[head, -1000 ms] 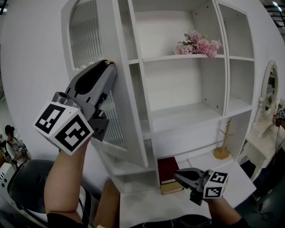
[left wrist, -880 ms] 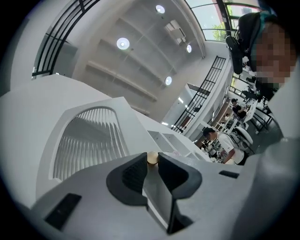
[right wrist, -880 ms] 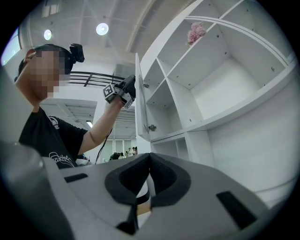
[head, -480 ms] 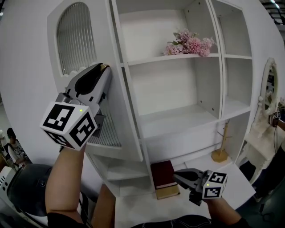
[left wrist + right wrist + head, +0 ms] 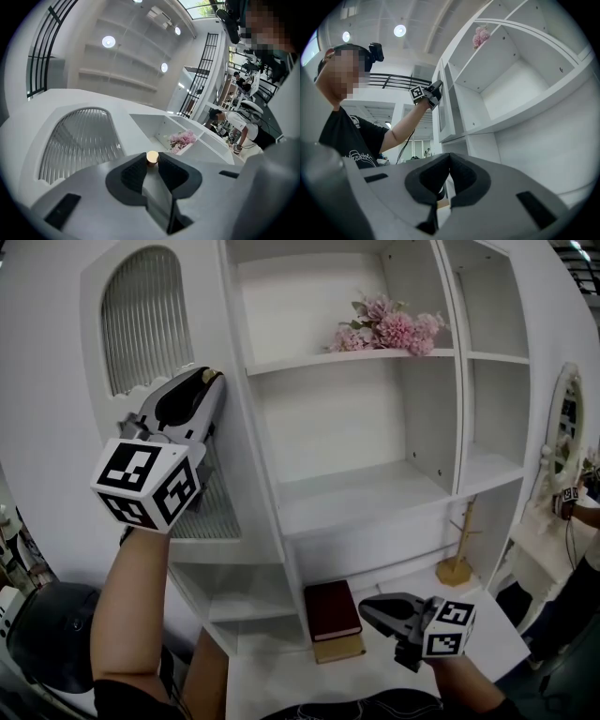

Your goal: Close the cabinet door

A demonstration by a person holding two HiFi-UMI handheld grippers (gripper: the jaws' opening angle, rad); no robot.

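The white cabinet door has an arched ribbed glass panel and hangs at the cabinet's left side. Its small gold knob sits at the door's right edge. My left gripper is raised and shut on that knob. In the left gripper view the knob shows pinched between the dark pads, with the ribbed panel beyond. The door lies close to the cabinet front. My right gripper hangs low in front of the cabinet, shut and empty; in its own view the jaws meet at the tip.
Pink flowers lie on an upper shelf. A dark red book rests on a tan one on the low ledge, beside a wooden stand. A white mirror and a person's arm are at the right edge.
The door has swung in toward the cabinet, held by my left gripper, and now looks flatter against it. The whole cabinet has shifted left in the head view. The right gripper drifted slightly left.
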